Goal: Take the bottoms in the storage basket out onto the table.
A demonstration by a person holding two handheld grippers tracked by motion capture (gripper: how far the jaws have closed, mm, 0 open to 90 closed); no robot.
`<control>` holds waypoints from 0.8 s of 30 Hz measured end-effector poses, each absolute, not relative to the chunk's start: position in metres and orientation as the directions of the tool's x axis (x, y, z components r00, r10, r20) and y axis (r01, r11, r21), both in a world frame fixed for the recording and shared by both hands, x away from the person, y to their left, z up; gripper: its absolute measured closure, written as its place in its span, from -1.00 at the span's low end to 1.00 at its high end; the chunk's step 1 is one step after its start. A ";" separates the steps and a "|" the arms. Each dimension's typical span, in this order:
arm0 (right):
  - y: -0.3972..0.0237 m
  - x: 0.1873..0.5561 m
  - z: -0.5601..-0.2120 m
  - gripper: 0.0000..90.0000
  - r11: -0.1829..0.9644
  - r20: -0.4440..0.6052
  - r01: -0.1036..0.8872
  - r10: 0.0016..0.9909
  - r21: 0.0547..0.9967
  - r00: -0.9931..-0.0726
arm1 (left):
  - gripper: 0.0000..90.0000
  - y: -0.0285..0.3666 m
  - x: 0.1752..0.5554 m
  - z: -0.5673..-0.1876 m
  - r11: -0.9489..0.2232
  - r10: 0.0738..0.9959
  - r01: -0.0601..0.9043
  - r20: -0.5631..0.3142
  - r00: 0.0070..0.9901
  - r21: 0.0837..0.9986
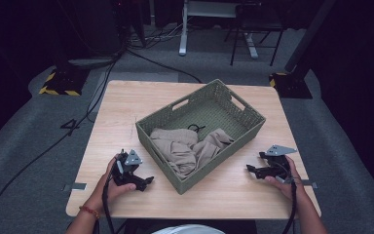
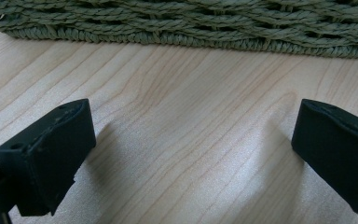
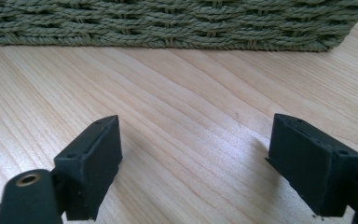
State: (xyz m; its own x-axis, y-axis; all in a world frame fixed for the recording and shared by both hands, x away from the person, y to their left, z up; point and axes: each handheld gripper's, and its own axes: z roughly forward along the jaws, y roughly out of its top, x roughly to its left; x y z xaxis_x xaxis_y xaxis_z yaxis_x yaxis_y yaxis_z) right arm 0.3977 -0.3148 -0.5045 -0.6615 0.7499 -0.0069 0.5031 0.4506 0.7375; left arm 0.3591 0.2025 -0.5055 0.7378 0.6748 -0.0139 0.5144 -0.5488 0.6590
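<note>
Fingers (image 2: 51, 158) of both grippers gape empty, bare table (image 1: 126, 112) flanking the basket (image 1: 160, 139).

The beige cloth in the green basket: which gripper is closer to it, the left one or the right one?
Left. The left gripper rests beside the basket wall next to the beige cloth. The right gripper sits farther out, past the basket's opposite side.

Basket (image 1: 247, 127) mid-table (image 1: 121, 105), cloth (image 1: 185, 146) in its near end, left claw (image 1: 146, 182) and right claw (image 1: 251, 169) flanking it
</note>
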 end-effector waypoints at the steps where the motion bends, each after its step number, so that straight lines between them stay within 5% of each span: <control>1: -0.315 0.398 -0.504 -0.61 0.451 -0.007 0.503 0.750 0.737 -0.661 | -1.00 0.202 0.359 -0.506 -0.549 0.675 0.514 -0.014 0.738 0.659; 9: -0.318 0.400 -0.498 -0.54 0.424 0.006 0.519 0.770 0.742 -0.638 | -1.00 0.202 0.358 -0.506 -0.540 0.682 0.521 -0.019 0.731 0.661; 24: -0.311 0.385 -0.424 -0.50 0.357 -0.003 0.364 0.718 0.860 -0.696 | -0.99 0.202 0.357 -0.506 -0.535 0.687 0.525 -0.020 0.726 0.662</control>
